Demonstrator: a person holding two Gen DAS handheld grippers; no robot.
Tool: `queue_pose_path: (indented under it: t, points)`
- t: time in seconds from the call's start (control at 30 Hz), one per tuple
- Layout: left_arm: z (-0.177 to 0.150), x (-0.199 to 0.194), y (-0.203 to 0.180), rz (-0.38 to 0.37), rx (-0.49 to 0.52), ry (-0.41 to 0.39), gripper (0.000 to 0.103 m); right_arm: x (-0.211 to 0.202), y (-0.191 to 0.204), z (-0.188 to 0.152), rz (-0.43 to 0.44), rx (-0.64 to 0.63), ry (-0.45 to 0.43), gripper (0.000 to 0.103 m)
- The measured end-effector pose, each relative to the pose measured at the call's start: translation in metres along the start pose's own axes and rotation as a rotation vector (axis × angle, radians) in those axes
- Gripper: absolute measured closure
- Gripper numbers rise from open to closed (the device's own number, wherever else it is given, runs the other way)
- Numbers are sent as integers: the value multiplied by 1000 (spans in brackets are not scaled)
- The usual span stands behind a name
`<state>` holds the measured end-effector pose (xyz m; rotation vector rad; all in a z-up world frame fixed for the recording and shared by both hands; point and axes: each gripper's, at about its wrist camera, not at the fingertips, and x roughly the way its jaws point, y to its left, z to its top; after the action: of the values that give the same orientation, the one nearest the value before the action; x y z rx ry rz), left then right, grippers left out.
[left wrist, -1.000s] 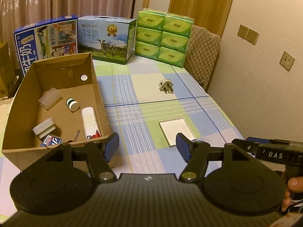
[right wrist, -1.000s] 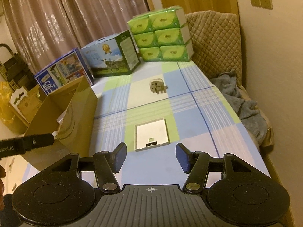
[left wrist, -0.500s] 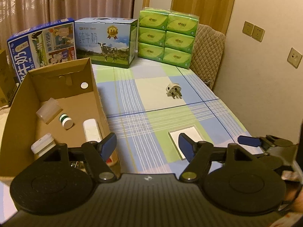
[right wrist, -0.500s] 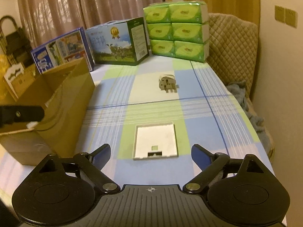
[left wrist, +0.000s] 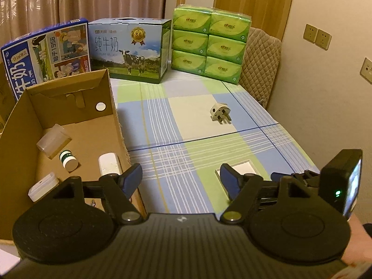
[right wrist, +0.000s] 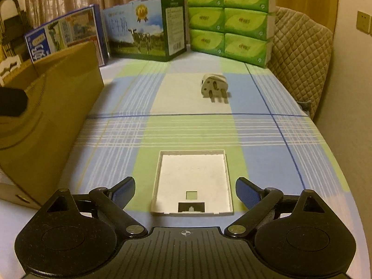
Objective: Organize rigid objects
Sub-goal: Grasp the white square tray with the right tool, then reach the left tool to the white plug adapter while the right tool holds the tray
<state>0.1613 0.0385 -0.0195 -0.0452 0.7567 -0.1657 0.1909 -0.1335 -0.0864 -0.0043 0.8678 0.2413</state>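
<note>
Hovering with jaws spread wide, the right gripper [right wrist: 185, 191] frames the white square tray [right wrist: 193, 181], apparently without touching it. The left gripper [left wrist: 181, 177], having just widened, is released beside the cardboard box [left wrist: 115, 121].

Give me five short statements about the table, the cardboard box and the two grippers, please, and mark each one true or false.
1. The right gripper is open, with the white square tray lying flat on the table just ahead of its fingers. True.
2. The plug adapter lies inside the cardboard box. False: it lies on the checked tablecloth, apart from the box.
3. A small green-and-white bottle lies in the box. True.
4. The left gripper holds the tray. False: its jaws are open and hold nothing.
5. The green tissue packs stand at the table's far end. True.
</note>
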Motion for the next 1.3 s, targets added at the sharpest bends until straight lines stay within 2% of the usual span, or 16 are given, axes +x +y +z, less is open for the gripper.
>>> queue_pose_path:
  t: [0.3, 0.53, 0.6, 0.83, 1.1, 1.3]
  points:
    - [2, 10, 1, -7, -11, 6, 32, 33, -4, -7, -36, 2, 58, 11]
    - [3, 12, 1, -9, -10, 8, 32, 35, 0, -7, -33, -25, 41, 13]
    - [2, 13, 1, -9, -9, 8, 32, 34, 0, -7, -36, -31, 40, 20]
    - [2, 10, 1, -7, -3, 6, 32, 30, -2, -6, -27, -12, 45, 21]
    - [14, 7, -15, -24, 27, -7, 32, 0, -24, 9, -48, 54, -31, 21]
    - [27, 22, -35, -61, 53, -7, 32, -22, -56, 31, -81, 85, -105, 21]
